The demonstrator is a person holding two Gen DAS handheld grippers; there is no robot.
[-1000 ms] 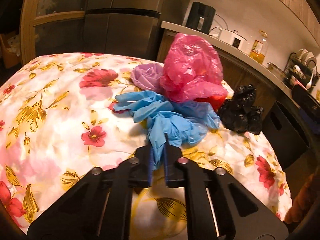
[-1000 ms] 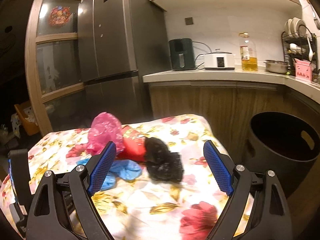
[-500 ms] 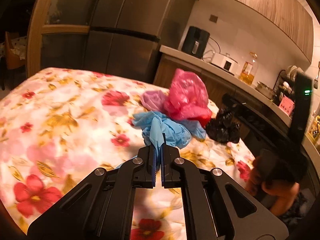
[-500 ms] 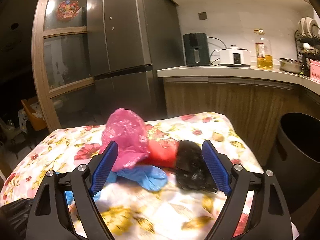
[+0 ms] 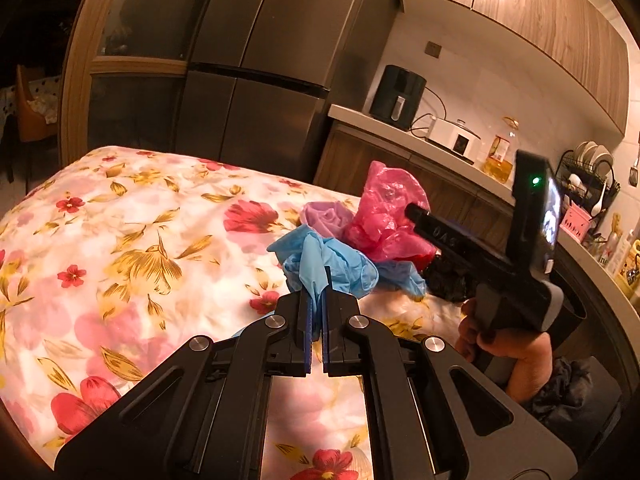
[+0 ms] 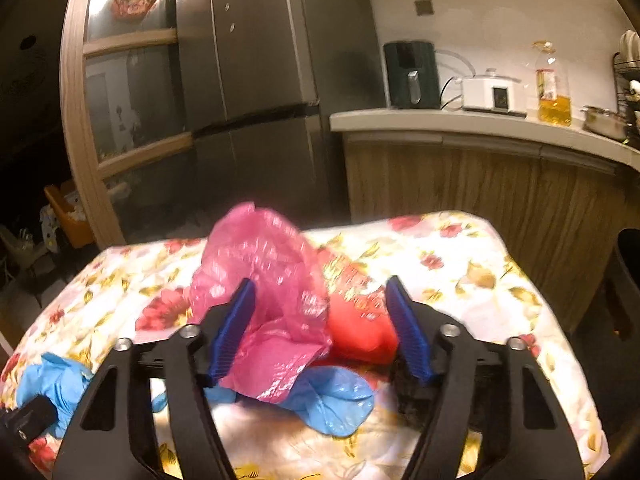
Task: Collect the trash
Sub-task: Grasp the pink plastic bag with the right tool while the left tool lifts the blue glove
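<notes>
While the blue glove is kept pinched between the closed fingers of the left gripper, the right gripper has been brought forward over the last second, so that its wide-open jaws now bracket the pink bag and the red bag at the centre of the right wrist frame. A second ago the black bag was framed between those jaws; now only a dark edge of it is seen under the right finger, at lower right of the frame. Nothing is held by the right gripper yet. In the left wrist view the glove is seen to be drawn up from the pile at frame centre, with the purple bag and pink bag just behind it on the floral surface, and the right gripper is seen reaching in from the right edge. Another blue piece lies below the pink bag in the right wrist view. A dark bin is glimpsed at the right edge of the frame.

It is judged that one item has been secured and a second grasp, probably on the pink or red bag, is being lined up; both would then be carried to the bin.
</notes>
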